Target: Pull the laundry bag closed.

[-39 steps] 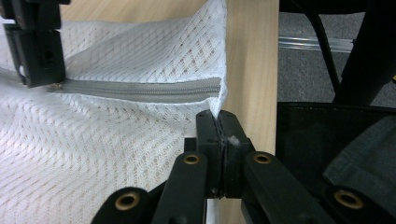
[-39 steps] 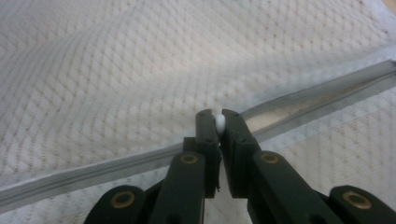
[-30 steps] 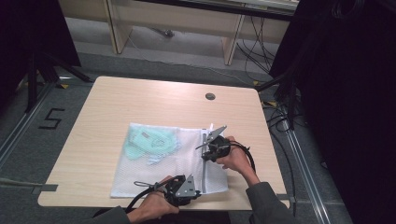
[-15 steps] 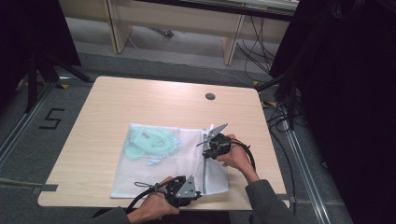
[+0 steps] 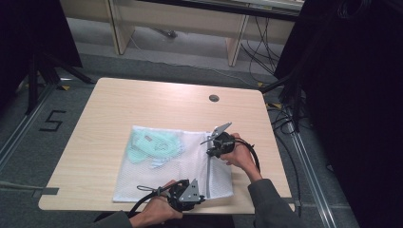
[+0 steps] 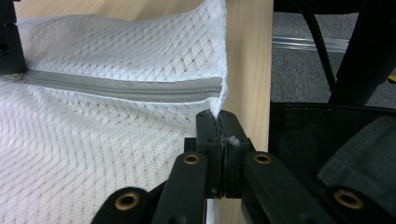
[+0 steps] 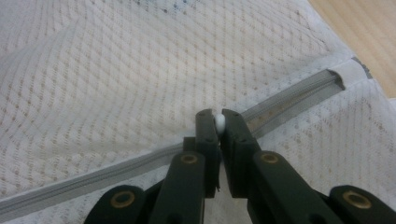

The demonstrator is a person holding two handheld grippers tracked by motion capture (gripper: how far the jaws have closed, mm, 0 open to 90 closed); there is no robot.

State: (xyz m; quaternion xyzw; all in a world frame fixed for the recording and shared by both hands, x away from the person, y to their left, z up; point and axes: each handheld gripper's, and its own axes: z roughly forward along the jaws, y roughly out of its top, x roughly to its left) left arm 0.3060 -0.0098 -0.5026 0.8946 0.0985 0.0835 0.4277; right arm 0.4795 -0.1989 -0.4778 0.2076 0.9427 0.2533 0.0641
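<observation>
A white mesh bag [image 5: 176,166] lies flat on the wooden table [image 5: 142,104], with a teal garment [image 5: 152,147] showing through its left half. A grey zipper [image 5: 209,175] runs along the bag's right side. My left gripper [image 5: 203,197] is at the bag's near corner; in the left gripper view it [image 6: 218,122] is shut on the mesh edge just below the zipper [image 6: 121,86] end. My right gripper [image 5: 210,153] is at the zipper's far part. In the right gripper view it [image 7: 217,121] is shut on a small white zipper pull [image 7: 219,123] over the zipper [image 7: 289,95].
A round cable hole [image 5: 214,98] sits near the table's far edge. The near table edge runs just beside my left gripper, with a dark chair and cloth [image 6: 355,158] below it. Cables trail from both grippers.
The right hand has shifted only very slightly by the zipper. The left hand and the bag have kept still.
</observation>
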